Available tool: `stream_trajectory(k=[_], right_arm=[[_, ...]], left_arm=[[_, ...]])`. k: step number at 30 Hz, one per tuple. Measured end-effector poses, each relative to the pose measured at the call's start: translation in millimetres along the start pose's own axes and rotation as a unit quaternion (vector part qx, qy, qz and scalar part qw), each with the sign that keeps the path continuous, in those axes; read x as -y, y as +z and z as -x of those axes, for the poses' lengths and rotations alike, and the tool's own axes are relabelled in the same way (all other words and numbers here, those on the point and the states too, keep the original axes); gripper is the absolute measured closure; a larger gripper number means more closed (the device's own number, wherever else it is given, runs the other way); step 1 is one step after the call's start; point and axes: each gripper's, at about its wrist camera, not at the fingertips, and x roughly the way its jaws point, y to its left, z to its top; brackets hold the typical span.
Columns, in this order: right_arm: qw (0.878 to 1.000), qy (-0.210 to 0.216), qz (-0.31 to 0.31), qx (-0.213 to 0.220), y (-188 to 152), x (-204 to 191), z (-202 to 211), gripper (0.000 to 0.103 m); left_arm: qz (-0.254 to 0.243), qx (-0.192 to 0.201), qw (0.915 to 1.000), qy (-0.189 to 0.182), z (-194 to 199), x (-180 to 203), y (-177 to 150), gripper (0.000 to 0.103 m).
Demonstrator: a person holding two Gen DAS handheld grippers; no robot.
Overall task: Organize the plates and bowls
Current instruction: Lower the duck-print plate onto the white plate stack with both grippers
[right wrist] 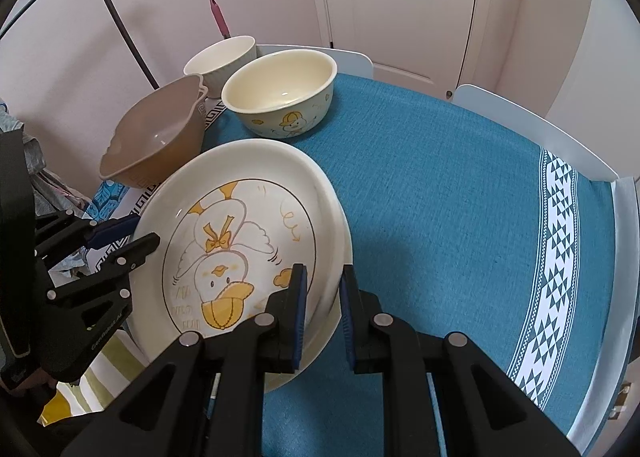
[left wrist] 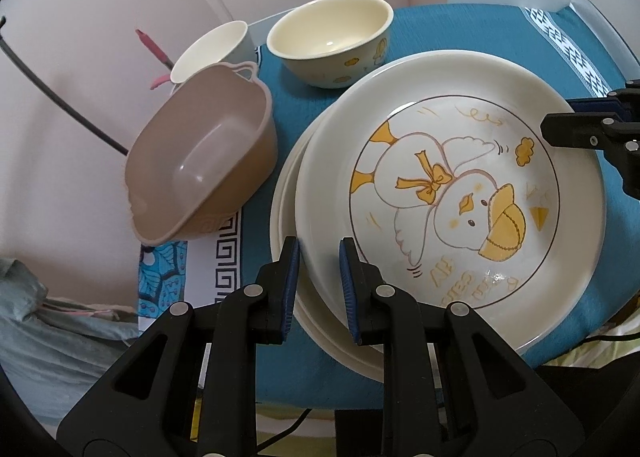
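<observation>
Both tools are clamped down on the same thing here. The left tool (left wrist: pixel 319 261) at the bottom of its frame has its blue pads nearly closed, pinching the rim of the duck plate (left wrist: pixel 452 193). The right tool (right wrist: pixel 324 285) does the same on the opposite edge, jaws squeezed onto the rim low in its frame. Gripping from both sides makes sense to me: a wide, smooth plate held by one thin edge would likely tip or slip.

The duck plate sits on top of another plate (left wrist: pixel 288 193), whose rim peeks out along the left side, so it looks like a stack is being built. I can't tell whether the top plate is fully resting or a touch lifted.

Moving outward, the duck bowl (left wrist: pixel 330 41) stands upright toward the upper middle, with a plain white bowl (left wrist: pixel 212 51) just behind it to the left. The brown tub (left wrist: pixel 200 165) leans tilted at the left edge of the desk (left wrist: pixel 500 29), half over the cloth's patterned border. My guess is the bowls are parked back there to leave room for the plate stack, and they'd be nested next.
</observation>
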Motion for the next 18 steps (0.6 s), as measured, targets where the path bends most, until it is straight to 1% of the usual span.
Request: stream_trajectory(k=[5, 8, 12, 16, 18], right_arm=[[1.0, 0.002, 0.0, -0.006, -1, 0, -3, 0.088], [1.0, 0.008, 0.0, -0.007, -2, -1, -5, 0.088], [1.0, 0.004, 0.005, -0.008, 0, -2, -7, 0.088], [1.0, 0.008, 0.002, -0.008, 0, 0, -6, 0.088], [1.0, 0.013, -0.004, -0.002, 1, 1, -1, 0.088]], left_arm=[[0.001, 0.002, 0.9999, 0.011, 2, -1, -2, 0.085], [0.009, 0.004, 0.9999, 0.011, 2, -5, -2, 0.085], [0.013, 0.005, 0.9999, 0.009, 2, -6, -3, 0.085], [0.023, 0.0, 0.9997, -0.005, 2, -12, -1, 0.085], [0.037, -0.003, 0.9992, -0.017, 4, -18, 1, 0.085]])
